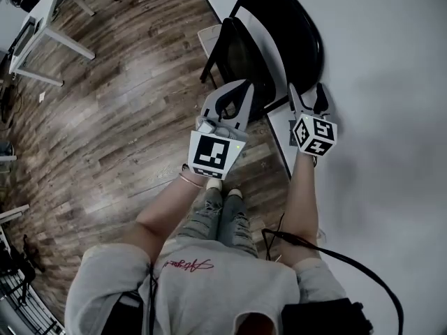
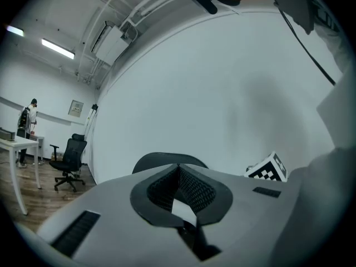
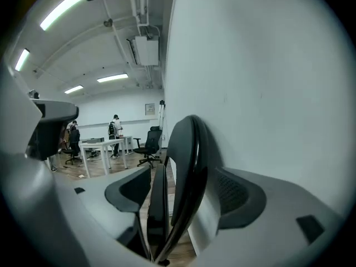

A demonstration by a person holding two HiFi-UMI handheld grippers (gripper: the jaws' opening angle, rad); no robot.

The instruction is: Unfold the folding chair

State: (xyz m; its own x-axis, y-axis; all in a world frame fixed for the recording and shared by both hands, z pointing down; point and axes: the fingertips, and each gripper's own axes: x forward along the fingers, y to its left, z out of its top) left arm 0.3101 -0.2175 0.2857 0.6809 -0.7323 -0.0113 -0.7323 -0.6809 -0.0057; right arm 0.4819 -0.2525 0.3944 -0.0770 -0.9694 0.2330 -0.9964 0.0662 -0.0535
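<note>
Folding chair [image 1: 279, 40]: folded flat, standing on the floor [image 1: 126, 117] and leaning against the wall [image 1: 391, 82]. The unfolding has not begun.

Right gripper [image 1: 306, 96]: fingers spread wide and straddling the chair's near edge. In the right gripper view the chair [image 3: 189, 160] stands edge-on between the fingers of the right gripper [image 3: 183, 199], the thinner seat panel towards one finger and the curved back towards the other. No firm clamp is evident. Judgement: it is placed there to take the edge and draw the chair off the wall.

Left gripper [image 1: 236, 93]: fingers pressed together with nothing between them, as its own view confirms [image 2: 179, 174]. The chair's rounded top [image 2: 161, 159] lies just beyond the fingertips. It is probably kept in reserve to push the seat down.

Orientation: long axis upright, rounded back uppermost, legs at the floor, flat faces roughly parallel to the wall.
</note>
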